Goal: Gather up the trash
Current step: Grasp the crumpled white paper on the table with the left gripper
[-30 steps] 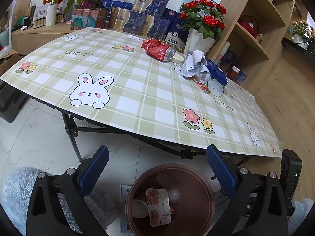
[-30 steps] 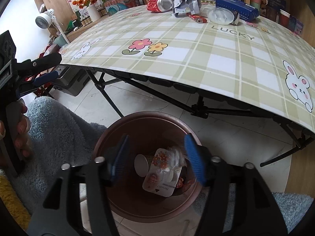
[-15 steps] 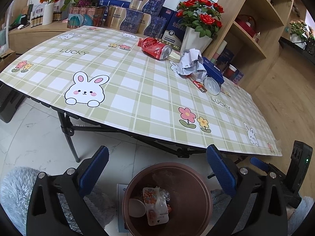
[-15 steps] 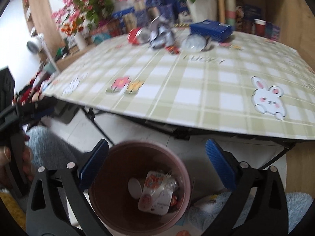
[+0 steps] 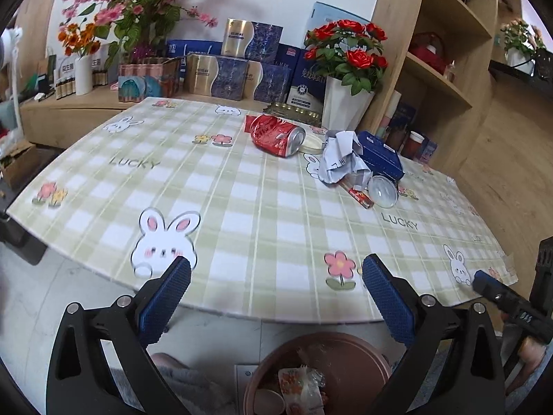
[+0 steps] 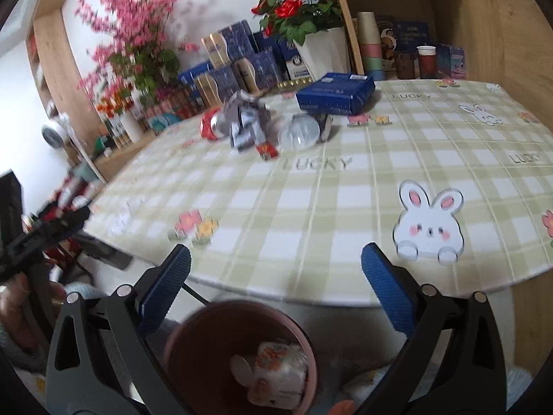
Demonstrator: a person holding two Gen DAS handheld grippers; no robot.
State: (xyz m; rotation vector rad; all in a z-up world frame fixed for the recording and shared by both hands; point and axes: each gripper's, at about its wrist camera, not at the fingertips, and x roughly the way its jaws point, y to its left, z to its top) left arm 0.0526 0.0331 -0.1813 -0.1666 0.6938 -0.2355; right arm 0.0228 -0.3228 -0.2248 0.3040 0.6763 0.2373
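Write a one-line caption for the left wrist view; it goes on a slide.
Open left tool above a brown bin, facing a crushed red can and crumpled paper.

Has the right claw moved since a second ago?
Yes. The right claw has lifted from over the bin and now points up at the table.

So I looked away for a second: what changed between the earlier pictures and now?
Both tools rose from over the bin toward the table. The right tool opened wide above the bin and is empty; the left tool was already open. Nothing was grasped. The crushed can, crumpled paper, blue box and the bin's wrapper stayed put.
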